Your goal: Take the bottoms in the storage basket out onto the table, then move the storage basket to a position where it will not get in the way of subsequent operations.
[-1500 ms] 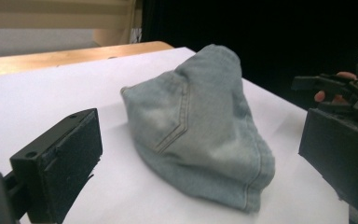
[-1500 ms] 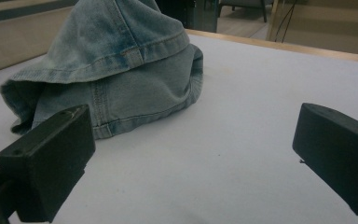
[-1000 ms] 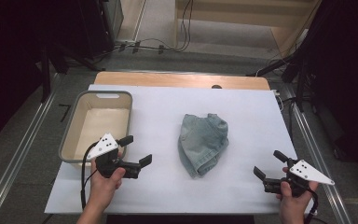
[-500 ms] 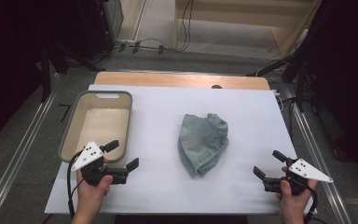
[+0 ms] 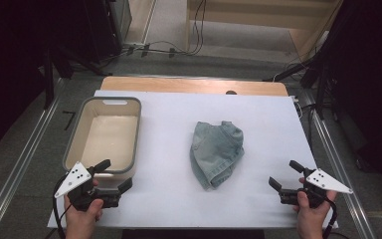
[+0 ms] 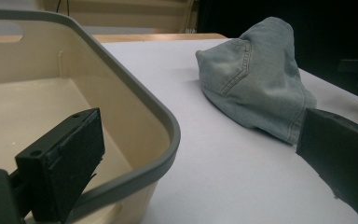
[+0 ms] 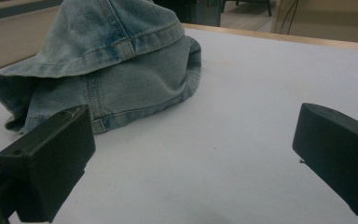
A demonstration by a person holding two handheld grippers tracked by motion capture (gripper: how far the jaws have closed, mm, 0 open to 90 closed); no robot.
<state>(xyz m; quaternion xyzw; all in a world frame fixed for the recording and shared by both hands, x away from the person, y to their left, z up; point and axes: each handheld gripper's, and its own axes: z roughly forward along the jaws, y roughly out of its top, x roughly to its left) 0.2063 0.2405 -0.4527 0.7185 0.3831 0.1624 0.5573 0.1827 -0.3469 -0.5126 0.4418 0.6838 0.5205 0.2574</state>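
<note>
Place: a lab or recording studio.
Table (image 5: 278, 124): white sheet over a wooden top.
Far floor: loose cables (image 5: 179, 47) on grey carpet.
Sides: metal rails (image 5: 22, 159), dark stands (image 5: 323, 74) left and right.

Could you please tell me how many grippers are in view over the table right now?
2: the left gripper is at the tub's near corner, and the right gripper is near the table's right front, right of the denim garment.

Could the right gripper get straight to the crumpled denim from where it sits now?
Probably yes. The right gripper is open, pointing toward the denim garment, with bare white table cover between them. The bin stands off at the far side.
</note>
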